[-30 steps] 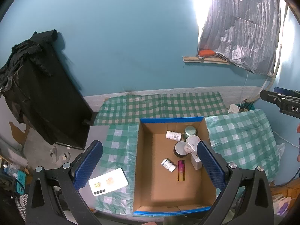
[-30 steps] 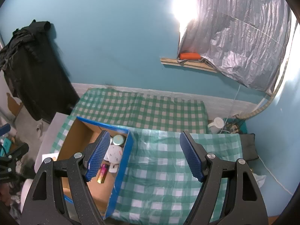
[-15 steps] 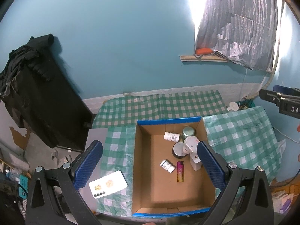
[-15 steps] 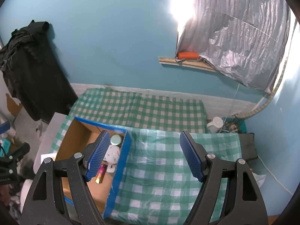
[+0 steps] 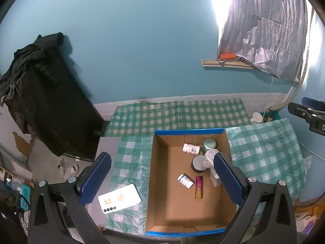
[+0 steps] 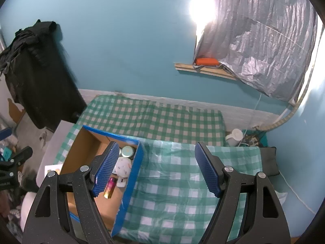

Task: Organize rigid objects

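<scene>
The box (image 5: pixel 160 174) sits on the checked bench (image 5: pixel 130 162). Inside it, toward its right wall, lie two white bottles (image 5: pixel 191 148), a green-lidded jar (image 5: pixel 209 144), a black jar (image 5: pixel 198 163), a white plug (image 5: pixel 210 157) and a pink lighter (image 5: pixel 199 187). Left of the box lies a phone (image 5: pixel 119 198). Both the left tongs (image 5: pixel 162 182) and right tongs (image 6: pixel 157 168) hang above the box and bench, spread wide and empty.

One cardboard box (image 5: pixel 158 174) sits here. Inside are two small white bottles (image 5: pixel 191 148), one green-lidded jar (image 5: pixel 209 144), one dark round tin (image 5: pixel 197 163), and one pink lighter (image 5: pixel 199 187). One white phone (image 5: pixel 119 198) lies left of it.
</scene>
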Demonstrator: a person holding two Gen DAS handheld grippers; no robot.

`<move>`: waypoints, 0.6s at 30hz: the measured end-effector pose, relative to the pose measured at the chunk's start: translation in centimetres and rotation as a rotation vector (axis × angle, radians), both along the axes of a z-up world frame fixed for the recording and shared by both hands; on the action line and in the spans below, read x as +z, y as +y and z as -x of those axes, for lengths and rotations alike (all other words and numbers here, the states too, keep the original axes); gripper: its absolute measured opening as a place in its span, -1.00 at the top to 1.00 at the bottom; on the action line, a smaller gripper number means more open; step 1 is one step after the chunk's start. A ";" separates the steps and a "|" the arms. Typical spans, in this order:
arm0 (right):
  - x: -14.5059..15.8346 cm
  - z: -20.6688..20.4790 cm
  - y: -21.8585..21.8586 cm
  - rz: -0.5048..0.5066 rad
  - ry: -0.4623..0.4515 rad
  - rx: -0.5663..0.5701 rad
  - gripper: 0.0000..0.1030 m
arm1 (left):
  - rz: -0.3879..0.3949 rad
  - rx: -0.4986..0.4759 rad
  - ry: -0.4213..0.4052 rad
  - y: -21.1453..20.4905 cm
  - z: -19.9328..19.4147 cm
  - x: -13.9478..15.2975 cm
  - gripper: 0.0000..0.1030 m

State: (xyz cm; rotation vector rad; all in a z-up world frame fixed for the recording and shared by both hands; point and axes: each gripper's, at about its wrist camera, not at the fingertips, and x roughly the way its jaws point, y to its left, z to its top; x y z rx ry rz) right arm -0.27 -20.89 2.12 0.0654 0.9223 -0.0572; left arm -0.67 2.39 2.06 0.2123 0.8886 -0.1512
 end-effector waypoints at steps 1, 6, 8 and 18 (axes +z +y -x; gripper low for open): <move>0.0 0.0 0.0 0.001 0.001 0.003 -0.48 | 0.001 -0.001 0.001 0.0 0.0 0.0 -0.97; -0.1 -0.1 0.2 0.001 0.006 0.012 -0.48 | 0.001 0.001 0.007 0.0 -0.1 0.0 -0.97; -0.2 -0.1 0.2 0.002 0.008 0.015 -0.48 | 0.005 0.005 0.008 0.0 -0.1 -0.1 -0.97; -0.3 -0.1 0.2 0.001 0.010 0.017 -0.48 | 0.005 0.013 -0.004 -0.4 0.2 -0.1 -0.97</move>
